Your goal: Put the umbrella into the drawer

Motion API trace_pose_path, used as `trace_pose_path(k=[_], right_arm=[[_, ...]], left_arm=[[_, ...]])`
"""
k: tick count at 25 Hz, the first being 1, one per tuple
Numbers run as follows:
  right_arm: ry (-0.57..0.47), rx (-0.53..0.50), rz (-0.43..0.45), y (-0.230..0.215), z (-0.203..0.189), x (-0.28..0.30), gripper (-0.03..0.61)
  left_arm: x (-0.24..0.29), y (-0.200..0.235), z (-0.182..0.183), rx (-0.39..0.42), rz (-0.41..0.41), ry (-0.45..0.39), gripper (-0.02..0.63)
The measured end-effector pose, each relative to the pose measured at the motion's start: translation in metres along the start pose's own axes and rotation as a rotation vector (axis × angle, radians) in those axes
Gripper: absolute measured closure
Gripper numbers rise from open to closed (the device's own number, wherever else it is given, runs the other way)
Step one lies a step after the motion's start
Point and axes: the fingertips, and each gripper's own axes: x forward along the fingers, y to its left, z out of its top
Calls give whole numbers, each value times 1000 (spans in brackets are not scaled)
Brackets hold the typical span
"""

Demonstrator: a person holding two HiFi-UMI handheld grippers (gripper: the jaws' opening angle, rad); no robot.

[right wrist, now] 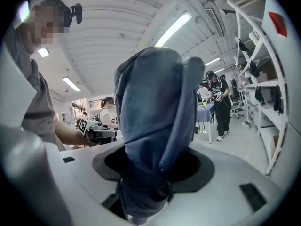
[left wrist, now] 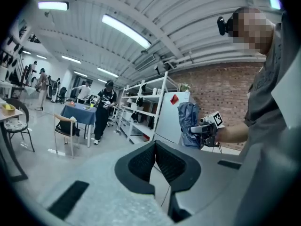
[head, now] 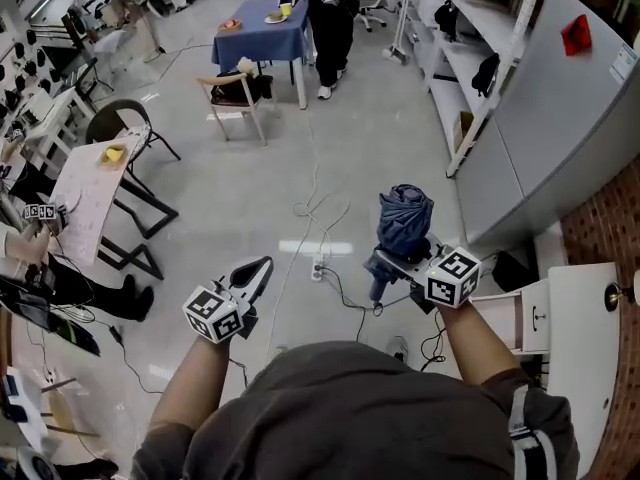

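Note:
A folded blue umbrella (head: pixel 405 218) stands upright in my right gripper (head: pixel 395 260), which is shut on its lower part. In the right gripper view the umbrella (right wrist: pixel 155 117) fills the middle, its fabric bunched between the dark pads (right wrist: pixel 200 166) of my right gripper (right wrist: pixel 155 166). My left gripper (head: pixel 262 266) is to the left at about the same height, shut, with nothing in it; its pads (left wrist: pixel 143 161) meet at the tips. A white drawer unit (head: pixel 535 318) with a small handle sits to the lower right, apart from both grippers.
A power strip (head: pixel 318 266) and cables lie on the floor below the grippers. A grey cabinet (head: pixel 560 118) and shelves line the right side. Farther off are a wooden chair (head: pixel 235 93), a blue-covered table (head: pixel 262 33) and a standing person (head: pixel 330 18). A pink-topped table (head: pixel 90 183) is at left.

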Motion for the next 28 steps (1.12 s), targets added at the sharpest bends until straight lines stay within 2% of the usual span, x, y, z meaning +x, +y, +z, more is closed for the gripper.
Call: trace_pose_path(k=[6, 11, 21, 28], right_arm=[[94, -18, -51, -40, -27, 18, 318], [154, 51, -163, -101, -82, -18, 319], [313, 166, -436, -235, -229, -157, 319], [464, 252, -599, -306, -355, -302, 319]], left_arm=[[39, 25, -11, -22, -27, 35, 607], [115, 8, -48, -25, -125, 108, 607], [297, -75, -165, -34, -390, 270, 607], [401, -185, -259, -71, -548, 374, 607]])
